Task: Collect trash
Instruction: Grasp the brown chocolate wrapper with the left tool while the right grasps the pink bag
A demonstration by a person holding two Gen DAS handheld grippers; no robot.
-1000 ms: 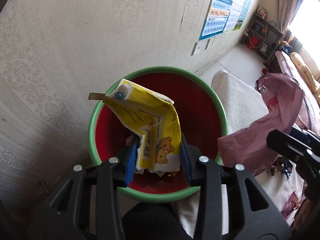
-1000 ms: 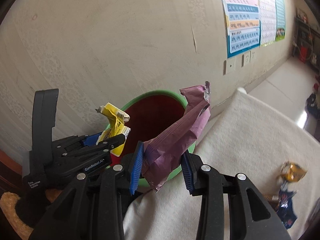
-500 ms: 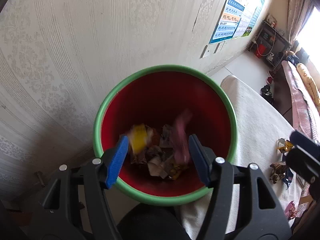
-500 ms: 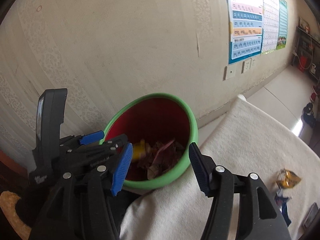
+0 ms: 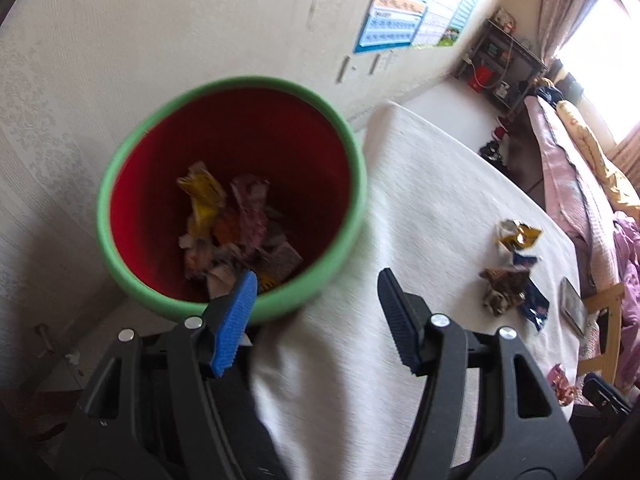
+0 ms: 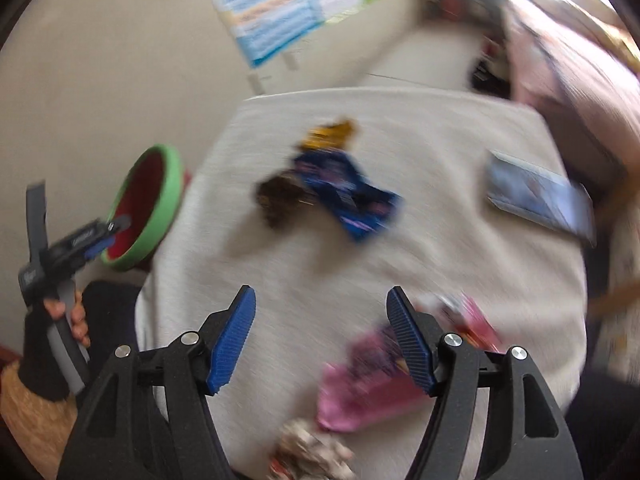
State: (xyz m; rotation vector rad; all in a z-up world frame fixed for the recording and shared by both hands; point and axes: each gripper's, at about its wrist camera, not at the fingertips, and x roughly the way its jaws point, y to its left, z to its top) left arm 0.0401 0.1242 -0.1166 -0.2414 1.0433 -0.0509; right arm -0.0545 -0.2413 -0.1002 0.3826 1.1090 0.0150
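Note:
The red bin with a green rim [image 5: 344, 128] holds crumpled wrappers, among them a yellow one [image 5: 204, 196] and a pink one [image 5: 252, 208]. My left gripper [image 5: 316, 312] hangs open and empty over the bin's near rim and the white tablecloth [image 5: 432, 200]. My right gripper [image 6: 320, 336] is empty, its jaws still opening, above the cloth. A blue wrapper [image 6: 348, 196], a brown one [image 6: 280, 200] and a yellow-gold one [image 6: 328, 136] lie ahead of it. A pink wrapper [image 6: 360, 392] lies by its right finger. The bin [image 6: 160, 200] is at the left.
A phone [image 6: 540, 196] lies on the cloth at the right [image 5: 574, 308]. A hand [image 6: 68, 316] holds the left gripper near the bin. Crumpled paper [image 6: 308, 452] lies at the near edge. Wall with posters [image 5: 400, 20] behind; a bed [image 5: 580, 168] at the right.
Both grippers let go of their wrappers, the yellow and the pink, which now lie in the bin. The left shifted right over the bin's edge; the right swung fast to the table's trash.

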